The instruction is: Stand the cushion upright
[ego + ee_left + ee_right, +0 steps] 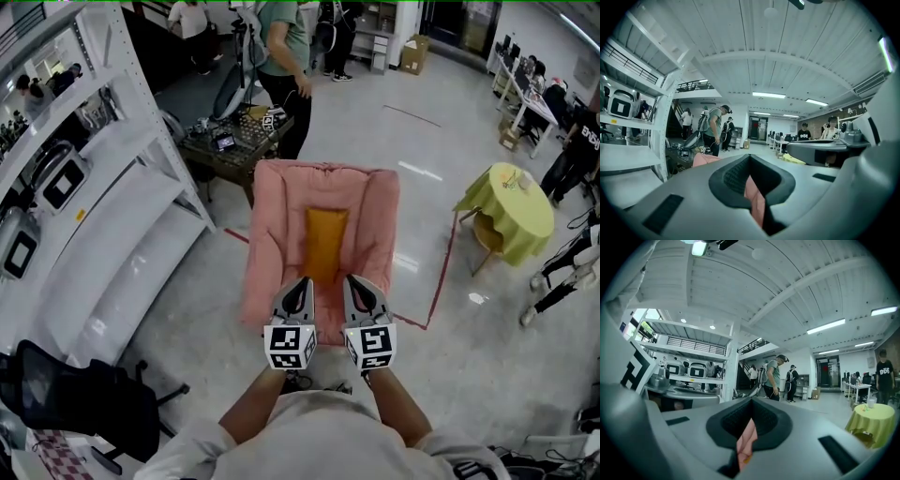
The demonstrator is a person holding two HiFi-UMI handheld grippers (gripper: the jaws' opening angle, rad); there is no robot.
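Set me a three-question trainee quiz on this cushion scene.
1. True or false: the left gripper is shut on the pink cushion.
2. The right gripper holds: A) nothing B) the cushion's edge C) a bottle.
3. What colour is the cushion's centre panel?
Key: 1 true; 2 B; 3 orange.

Matt pink cloth on cushion (281, 234), soft, creased; orange centre panel (324, 242) cloth too, smoother. Grey matt plastic shells on left hand-held gripper (300, 286) and right hand-held gripper (353, 284), black textured pads (733, 176). Glossy smooth floor (412, 122), mirroring lights. Yellow-green cloth tablecloth (511, 211) far right. Glossy white shelf (122, 234) left.
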